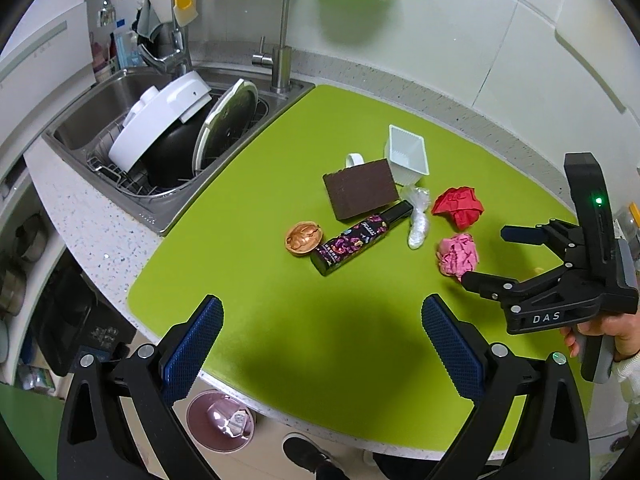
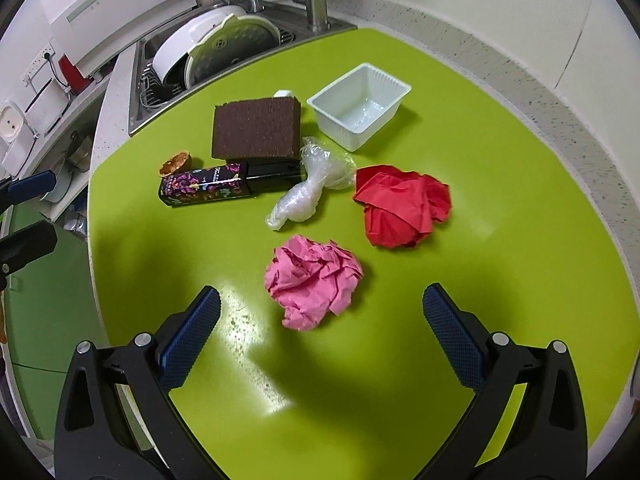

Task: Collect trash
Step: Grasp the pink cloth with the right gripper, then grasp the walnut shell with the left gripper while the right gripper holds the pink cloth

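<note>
While both hands hover, right gripper (image 2: 320, 320) spread wide, empty, aimed at pink paper ball (image 2: 314, 282) just ahead at 12 o'clock | left gripper (image 1: 322, 330) also released, empty | red paper ball (image 2: 402, 210) at 1 o'clock on desk (image 2: 520, 280) | writing: "DAS" on right gripper body

Glossy lime-green mat (image 2: 500, 184) catching a bright sheen near its front edge, laid on a speckled stone-look counter (image 1: 92, 224). Crumpled pink paper ball (image 2: 314, 286), matt and creased; crumpled red paper wad (image 2: 400, 208), same dull finish. Clear crinkled plastic film (image 2: 308, 190), shiny. White ribbed plastic tray (image 2: 360, 106), smooth. Brown rectangular sponge (image 2: 256, 128), coarse and matt. Dark floral-printed bottle (image 2: 208, 186), glossy. Rough walnut half-shell (image 1: 304, 238). Brushed steel sink (image 1: 100, 100) at the mat's far-left corner. Blue textured rubber pads (image 2: 192, 336) on matt black plastic fingers.
</note>
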